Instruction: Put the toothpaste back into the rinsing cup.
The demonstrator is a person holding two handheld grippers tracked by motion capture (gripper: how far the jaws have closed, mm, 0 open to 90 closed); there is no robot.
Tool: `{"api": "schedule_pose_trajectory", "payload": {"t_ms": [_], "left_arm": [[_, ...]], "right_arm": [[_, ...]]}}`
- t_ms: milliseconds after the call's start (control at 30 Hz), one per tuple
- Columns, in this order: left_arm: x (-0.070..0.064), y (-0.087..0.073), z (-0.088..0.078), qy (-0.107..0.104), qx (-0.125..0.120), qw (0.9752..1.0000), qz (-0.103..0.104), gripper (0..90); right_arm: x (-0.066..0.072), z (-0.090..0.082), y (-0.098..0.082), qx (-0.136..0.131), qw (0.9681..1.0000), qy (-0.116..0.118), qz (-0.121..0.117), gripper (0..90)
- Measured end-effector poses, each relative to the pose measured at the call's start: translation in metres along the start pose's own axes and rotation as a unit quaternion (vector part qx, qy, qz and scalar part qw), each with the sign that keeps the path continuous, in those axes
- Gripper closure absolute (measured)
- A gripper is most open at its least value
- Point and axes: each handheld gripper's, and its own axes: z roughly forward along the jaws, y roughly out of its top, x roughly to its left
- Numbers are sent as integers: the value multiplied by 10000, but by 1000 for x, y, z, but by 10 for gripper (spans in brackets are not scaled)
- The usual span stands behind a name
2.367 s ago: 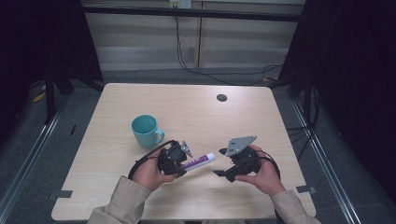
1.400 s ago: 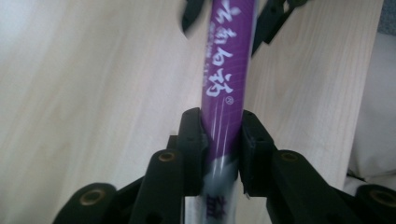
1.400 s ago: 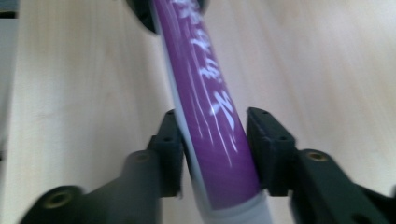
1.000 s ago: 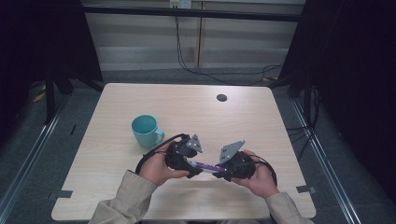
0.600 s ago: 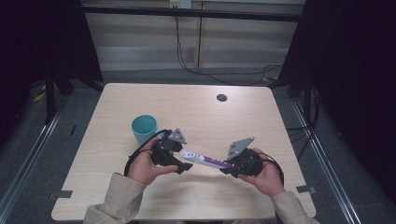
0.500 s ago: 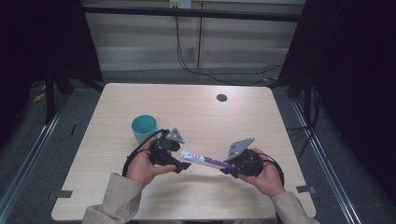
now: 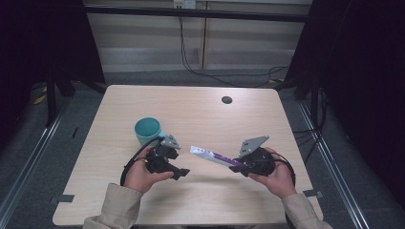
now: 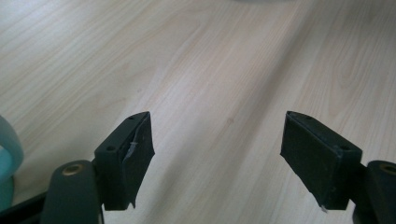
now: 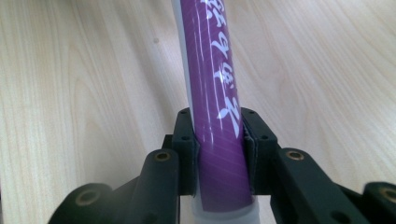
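Left claw has just been opening, nothing between its jaws now; right claw alone grips the purple tube above the bench near its front edge: handover looks complete.

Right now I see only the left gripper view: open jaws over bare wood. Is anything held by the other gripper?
Observer: Yes. The right gripper is shut on a purple tube.
Operator: Where is the tube from my gripper?
Observer: In the high view the left gripper sits apart from the tube's white end.
Operator: What is the teal edge at my left?
Observer: A teal cup, standing on the table just behind your hand.
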Motion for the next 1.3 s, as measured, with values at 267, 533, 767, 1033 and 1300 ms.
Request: {"api": "schedule_pose_trajectory", "payload": {"t_ms": [267,533,767,1033,1300], "left_arm": [[-6,0,7,-145,-186,9997,-76,251],[-13,5,16,-243,-424,9987,-128,250],[-18,12,19,-308,-629,9974,-168,249],[-22,22,16,-362,-977,9944,-202,259],[-20,25,13,-401,-1095,9924,-389,292]], "right_arm": [[0,4,9,-181,9998,-4,64,704],[4,9,19,-399,9991,37,130,704],[6,18,22,-432,9990,33,136,702],[9,23,20,-543,9981,39,290,699],[6,28,18,-777,9953,116,560,699]]}}
